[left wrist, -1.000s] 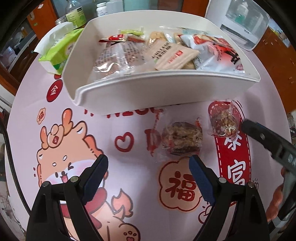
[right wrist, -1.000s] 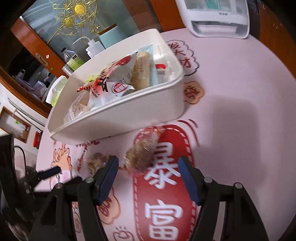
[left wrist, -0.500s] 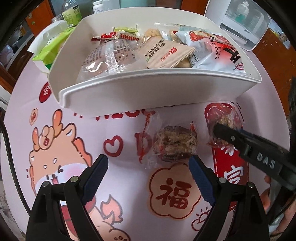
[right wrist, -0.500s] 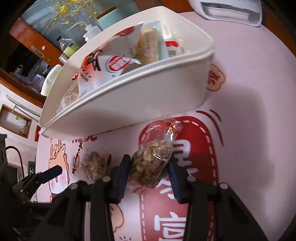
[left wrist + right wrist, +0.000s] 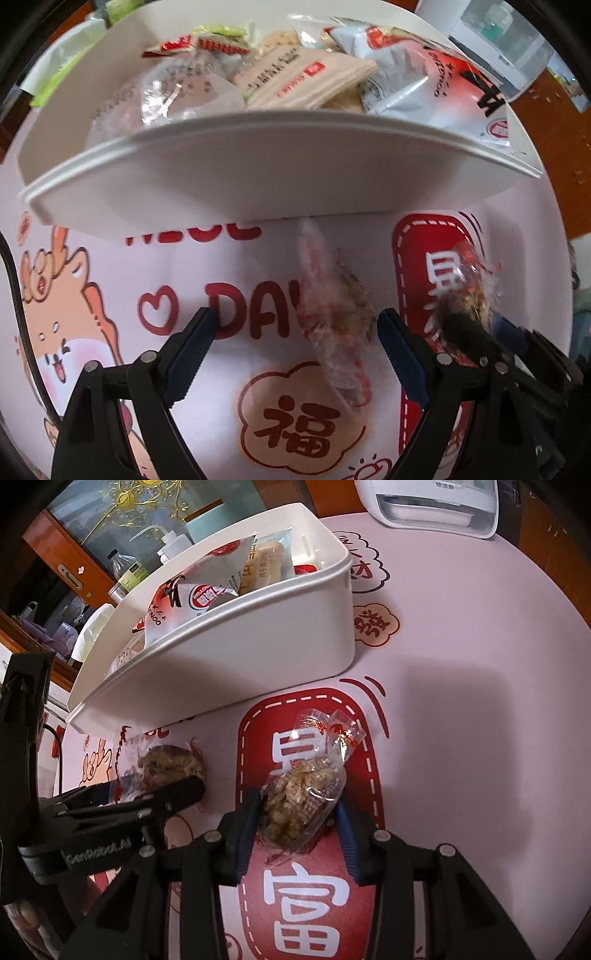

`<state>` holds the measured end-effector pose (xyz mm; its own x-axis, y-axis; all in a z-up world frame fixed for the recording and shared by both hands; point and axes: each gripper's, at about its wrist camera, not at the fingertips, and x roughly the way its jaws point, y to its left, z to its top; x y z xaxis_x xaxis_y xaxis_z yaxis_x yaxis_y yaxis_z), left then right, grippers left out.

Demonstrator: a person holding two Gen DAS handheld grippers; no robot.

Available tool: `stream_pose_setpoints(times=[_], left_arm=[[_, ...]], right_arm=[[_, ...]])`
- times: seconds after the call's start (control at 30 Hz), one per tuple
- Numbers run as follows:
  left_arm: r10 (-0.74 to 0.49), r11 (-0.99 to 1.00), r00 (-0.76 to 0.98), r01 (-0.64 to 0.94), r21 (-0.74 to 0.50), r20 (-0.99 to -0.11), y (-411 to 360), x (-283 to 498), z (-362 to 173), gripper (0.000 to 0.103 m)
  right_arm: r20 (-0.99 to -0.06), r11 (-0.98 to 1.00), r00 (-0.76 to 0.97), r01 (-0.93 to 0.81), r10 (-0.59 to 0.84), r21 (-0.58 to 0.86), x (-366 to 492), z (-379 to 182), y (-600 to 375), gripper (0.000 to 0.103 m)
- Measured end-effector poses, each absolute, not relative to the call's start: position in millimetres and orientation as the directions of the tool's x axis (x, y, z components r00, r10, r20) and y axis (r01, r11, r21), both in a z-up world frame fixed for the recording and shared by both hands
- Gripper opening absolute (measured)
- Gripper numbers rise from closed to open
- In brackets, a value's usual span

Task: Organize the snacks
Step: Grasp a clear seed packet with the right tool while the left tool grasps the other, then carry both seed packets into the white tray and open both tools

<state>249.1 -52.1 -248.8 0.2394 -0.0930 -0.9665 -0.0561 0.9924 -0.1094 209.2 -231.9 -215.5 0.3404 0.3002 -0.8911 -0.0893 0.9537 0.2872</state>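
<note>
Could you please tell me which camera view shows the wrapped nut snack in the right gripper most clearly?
The right wrist view: the wrapped nut snack sits sharp and central between the right gripper pads. The left wrist view shows it only blurred at the right edge.

Two grippers in play: the left gripper (image 5: 295, 325) and the right gripper (image 5: 299, 808). Two clear-wrapped nut snacks out on the table: one snack (image 5: 340, 325) between the left pair of fingers, the other snack (image 5: 299, 794) in the right pair. One white bin (image 5: 258, 653), heaped with packets, too overlapped to count exactly, several at least. One pink printed tablecloth (image 5: 480, 738). At the back, one white appliance (image 5: 436, 506), one squeeze bottle (image 5: 170, 542), one labelled bottle (image 5: 127, 570).
</note>
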Motion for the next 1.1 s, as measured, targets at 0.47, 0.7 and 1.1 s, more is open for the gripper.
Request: stream_pose_setpoints(times=[0.47,0.7,1.1], left_arm=[[-0.120,0.990,0.287,-0.030,-0.134,-0.950,-25.7,221.5,-238.0,0.040],[-0.097,0.995,0.312,0.028,-0.093,-0.945,7.8,179.6,-203.6,0.040],[-0.111,0.993,0.567,0.103,-0.063,-0.816,27.6,211.0,-33.9,0.041]], right_arm=[[-0.899,0.957,0.329,-0.118,0.288,0.263,196.5,-212.8,-222.5,0.040],[-0.892,0.946,0.325,-0.185,0.315,0.267,175.9,-192.4,-203.4,0.040],[-0.731,0.912,0.565,-0.359,0.383,0.200,197.7,-35.1,-160.2,0.041]])
